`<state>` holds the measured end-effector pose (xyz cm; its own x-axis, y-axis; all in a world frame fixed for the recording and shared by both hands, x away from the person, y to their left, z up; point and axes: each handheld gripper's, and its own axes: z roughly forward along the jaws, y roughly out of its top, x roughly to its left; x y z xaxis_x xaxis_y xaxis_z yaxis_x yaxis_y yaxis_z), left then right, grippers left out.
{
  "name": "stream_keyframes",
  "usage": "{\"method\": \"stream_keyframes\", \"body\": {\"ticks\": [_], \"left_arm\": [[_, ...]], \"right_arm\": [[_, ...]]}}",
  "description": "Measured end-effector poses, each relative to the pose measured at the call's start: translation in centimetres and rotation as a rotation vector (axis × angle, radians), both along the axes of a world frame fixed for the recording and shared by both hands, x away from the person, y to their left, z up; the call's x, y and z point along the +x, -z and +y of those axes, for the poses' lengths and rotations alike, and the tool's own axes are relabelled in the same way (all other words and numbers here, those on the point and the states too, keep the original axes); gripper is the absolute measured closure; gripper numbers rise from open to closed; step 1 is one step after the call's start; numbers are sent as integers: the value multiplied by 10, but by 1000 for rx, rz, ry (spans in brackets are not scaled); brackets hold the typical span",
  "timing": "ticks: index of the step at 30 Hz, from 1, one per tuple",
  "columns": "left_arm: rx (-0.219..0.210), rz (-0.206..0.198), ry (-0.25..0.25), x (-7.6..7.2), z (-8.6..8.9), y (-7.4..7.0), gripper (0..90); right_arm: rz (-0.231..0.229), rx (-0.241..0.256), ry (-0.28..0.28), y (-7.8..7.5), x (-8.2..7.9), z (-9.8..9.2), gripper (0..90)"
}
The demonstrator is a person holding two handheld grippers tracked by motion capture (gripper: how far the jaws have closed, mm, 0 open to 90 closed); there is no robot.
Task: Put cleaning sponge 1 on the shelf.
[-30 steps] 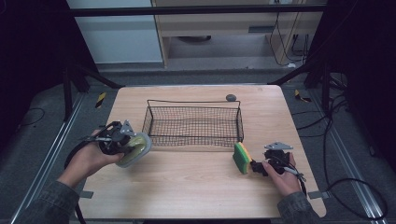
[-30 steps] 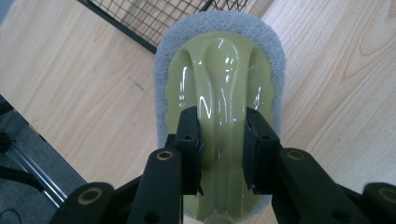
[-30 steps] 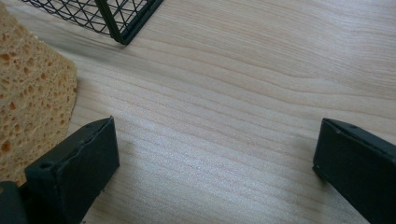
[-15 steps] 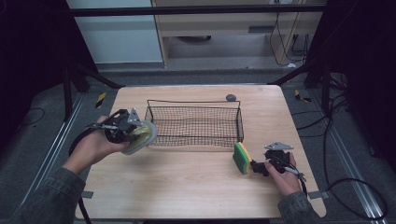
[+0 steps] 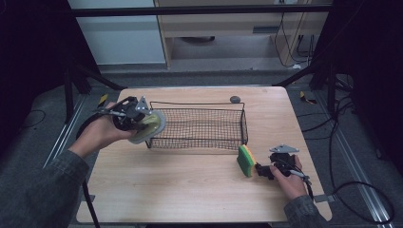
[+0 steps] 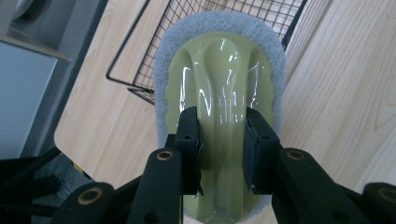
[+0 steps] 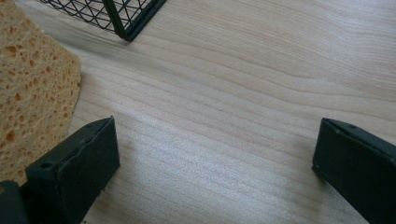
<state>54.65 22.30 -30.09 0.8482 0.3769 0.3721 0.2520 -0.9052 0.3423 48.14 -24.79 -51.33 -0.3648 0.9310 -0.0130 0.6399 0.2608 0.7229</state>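
A scrubber (image 5: 152, 125) with a pale green plastic grip and a grey pad (image 6: 219, 70) is held in the air at the left end of the black wire basket (image 5: 195, 102). My left gripper (image 5: 138, 118) is shut on its raised green ridge (image 6: 219, 126), and the basket's corner (image 6: 140, 65) lies just beyond and below it. At the table's right front, my right gripper (image 5: 260, 169) rests low with its jaws wide open (image 7: 215, 149) and nothing between them. A yellow and green sponge (image 5: 246, 160) stands on edge just left of it, and its porous yellow face (image 7: 32, 79) sits beside the left jaw.
The basket's near right corner (image 7: 116, 14) is just ahead of the right gripper. A small dark round object (image 5: 235, 99) lies at the table's far edge behind the basket. The wooden table (image 5: 180, 194) is bare at the front. Cables run along the floor at the right.
My left gripper has lifted the scrubber and carried it forward and right, up to the basket's left end. The right gripper and the sponge have stayed put.
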Motion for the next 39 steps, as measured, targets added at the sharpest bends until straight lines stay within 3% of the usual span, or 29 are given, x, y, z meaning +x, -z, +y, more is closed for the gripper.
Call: {"method": "stream_keyframes", "body": {"ticks": [3,6,12,22,29,39], "left_arm": [[7,-3,24,6,-4,-4,705],[31,-22,81,16,-12,-11,705],[44,-51,143,30,-27,-11,705],[68,-123,164,43,-48,-3,705],[75,-119,202,48,-48,-1,705],[85,-133,207,51,-49,-1,704]], "right_arm": [[-2,-2,-4,0,0,0,6],[-2,-2,-5,0,0,0,6],[-1,-1,-5,0,1,0,6],[3,3,-2,0,0,0,8],[1,4,-2,0,0,0,8],[2,4,-3,0,0,0,8]]}}
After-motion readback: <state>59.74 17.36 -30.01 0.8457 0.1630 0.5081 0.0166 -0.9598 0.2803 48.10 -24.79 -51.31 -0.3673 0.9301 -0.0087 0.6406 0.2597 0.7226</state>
